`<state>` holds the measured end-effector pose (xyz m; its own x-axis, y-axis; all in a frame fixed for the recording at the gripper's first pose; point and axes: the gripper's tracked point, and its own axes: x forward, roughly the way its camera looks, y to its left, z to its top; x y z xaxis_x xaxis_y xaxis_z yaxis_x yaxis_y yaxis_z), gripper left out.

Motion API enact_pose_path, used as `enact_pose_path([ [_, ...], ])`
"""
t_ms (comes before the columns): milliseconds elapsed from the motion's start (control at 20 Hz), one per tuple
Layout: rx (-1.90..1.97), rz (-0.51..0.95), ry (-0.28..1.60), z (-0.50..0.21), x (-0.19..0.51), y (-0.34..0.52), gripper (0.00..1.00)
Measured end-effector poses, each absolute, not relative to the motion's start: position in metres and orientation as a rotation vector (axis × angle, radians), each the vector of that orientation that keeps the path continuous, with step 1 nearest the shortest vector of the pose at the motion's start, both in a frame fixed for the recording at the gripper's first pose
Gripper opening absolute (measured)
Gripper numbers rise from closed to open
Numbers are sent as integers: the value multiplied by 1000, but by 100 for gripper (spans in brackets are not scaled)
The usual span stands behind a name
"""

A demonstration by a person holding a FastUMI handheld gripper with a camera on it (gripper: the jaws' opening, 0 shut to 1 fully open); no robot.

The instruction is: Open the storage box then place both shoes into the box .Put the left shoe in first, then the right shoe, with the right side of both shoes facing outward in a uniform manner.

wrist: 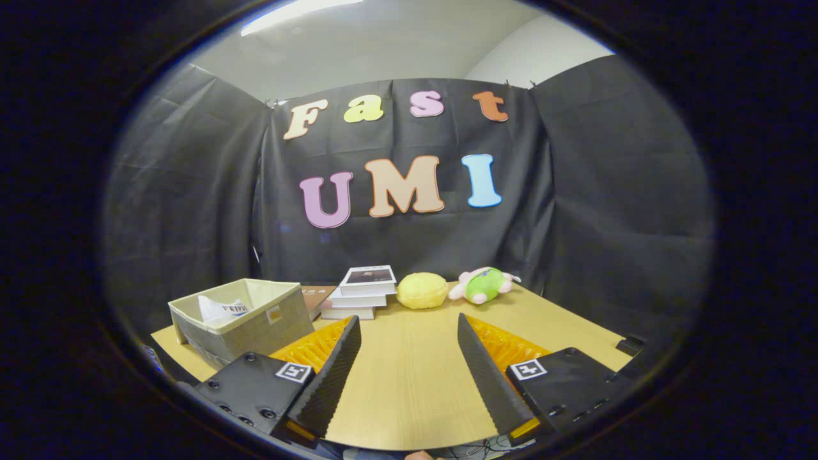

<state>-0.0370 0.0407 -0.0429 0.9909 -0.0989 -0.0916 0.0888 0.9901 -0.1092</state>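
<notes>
The hand-held gripper point(409, 364) hangs over the near edge of the tabletop point(409, 383), its two fingers spread wide with nothing between them, only bare wood showing in the gap. Each finger point(335, 377) tapers forward, and both point towards the far edge.

Just beyond the left finger, by the tabletop's left edge, sits the box point(246, 319): a fabric bin, open at the top, upright, with a small tag on its front wall. Inside it, against the far left wall, something white with printing point(220, 310) pokes up; what it is I cannot tell.

Further on, right behind the box and close to the far edge, a stack of books point(361, 291) lies flat, white covers on top, a brown one point(317, 297) tucked at its left side, next to the box's back corner. Just right of the stack rests a yellow plush point(422, 291), round and squat. Near it, further right along the far edge, a plush toy point(484, 285) in pink and green lies on its side. At the right edge, a small dark object point(631, 345) sits at the tabletop's rim.
</notes>
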Motion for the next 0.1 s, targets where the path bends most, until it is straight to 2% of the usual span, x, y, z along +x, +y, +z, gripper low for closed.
enact_pose_path([
  [100,-118,-97,80,-40,-51,41,97],
])
